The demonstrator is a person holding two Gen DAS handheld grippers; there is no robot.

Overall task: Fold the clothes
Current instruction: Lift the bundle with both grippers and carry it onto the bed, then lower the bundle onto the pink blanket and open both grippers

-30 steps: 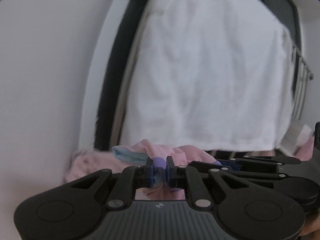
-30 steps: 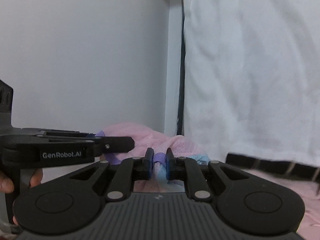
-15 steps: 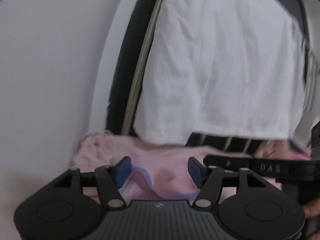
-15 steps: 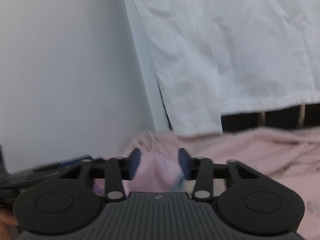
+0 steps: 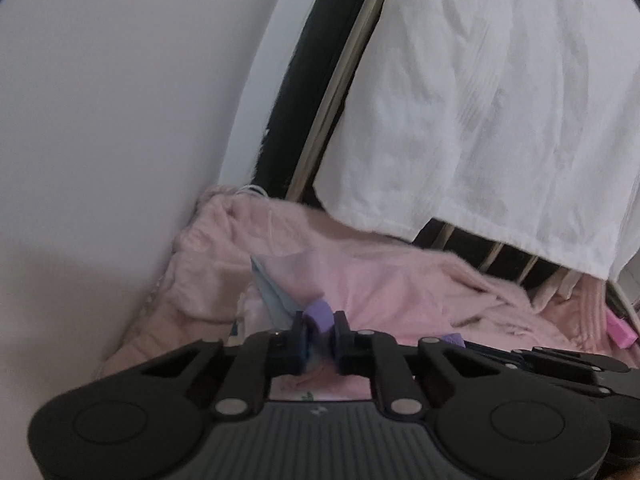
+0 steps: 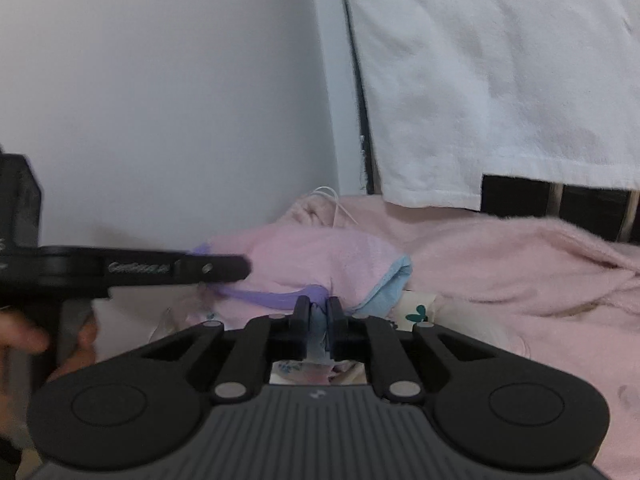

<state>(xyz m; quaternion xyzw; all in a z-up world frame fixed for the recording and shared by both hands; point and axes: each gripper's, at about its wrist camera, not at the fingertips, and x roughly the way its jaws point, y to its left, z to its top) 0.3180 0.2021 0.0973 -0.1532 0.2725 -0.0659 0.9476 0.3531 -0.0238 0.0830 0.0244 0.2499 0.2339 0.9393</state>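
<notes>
Left gripper (image 5: pixel 320 334) and right gripper (image 6: pixel 319 314): jaws of each pinching pink garment (image 6: pixel 316 254) by lilac-blue trim, 12 o'clock. Step judged: paired hold mid-fold. Next: carry edges evenly, lay flat on pink blanket (image 6: pixel 520 264).

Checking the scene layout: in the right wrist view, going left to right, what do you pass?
Hand → left gripper → right gripper clamping the pink garment's blue and purple trim → pink blanket.

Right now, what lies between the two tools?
In the right wrist view, the pink garment and its purple trim span from left tool to right tool.
</notes>
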